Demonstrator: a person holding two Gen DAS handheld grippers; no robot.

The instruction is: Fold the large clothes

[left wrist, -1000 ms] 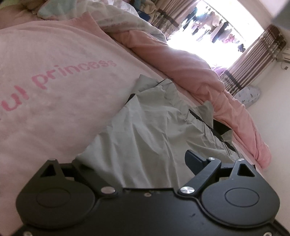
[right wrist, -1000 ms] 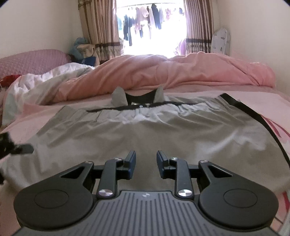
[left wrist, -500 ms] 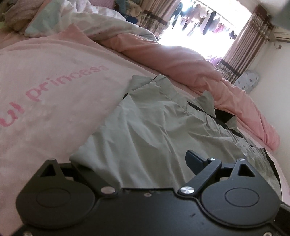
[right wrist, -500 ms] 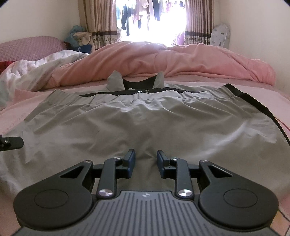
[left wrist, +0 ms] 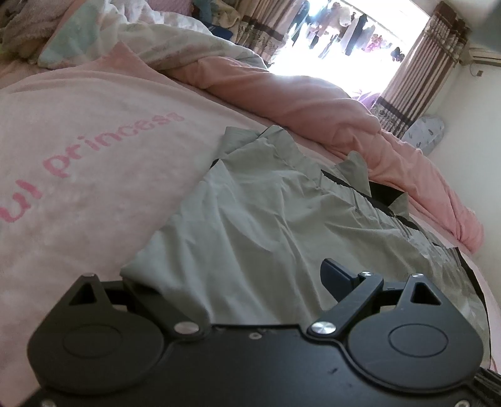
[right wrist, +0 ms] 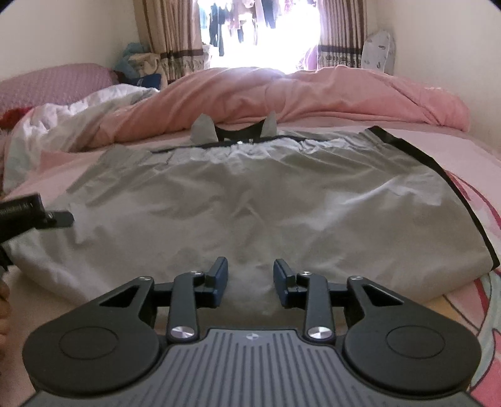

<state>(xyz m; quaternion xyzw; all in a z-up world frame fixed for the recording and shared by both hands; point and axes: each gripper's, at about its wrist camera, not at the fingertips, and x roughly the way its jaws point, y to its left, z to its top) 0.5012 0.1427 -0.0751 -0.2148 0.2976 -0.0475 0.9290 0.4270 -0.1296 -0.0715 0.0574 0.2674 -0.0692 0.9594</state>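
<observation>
A large grey garment (right wrist: 250, 200) with black trim lies spread flat on the pink bed sheet (right wrist: 454, 147); it also shows in the left wrist view (left wrist: 266, 225). My right gripper (right wrist: 250, 277) is open at the garment's near hem, its fingers on either side of a bit of cloth. My left gripper (left wrist: 250, 281) is open at the garment's left corner; the cloth covers its left finger and only the right finger (left wrist: 336, 275) shows. The left gripper also shows at the left edge of the right wrist view (right wrist: 59, 217).
A bunched pink duvet (right wrist: 297, 94) lies along the far side of the bed, with a white quilt (right wrist: 78, 115) to its left. The sheet bears pink lettering (left wrist: 109, 147). A bright window with curtains (right wrist: 263, 28) is behind; a wall runs at right.
The right gripper has moved closer and lower to the near hem. The left gripper has shifted slightly, its view swinging to show more of the garment. Both stay open.
</observation>
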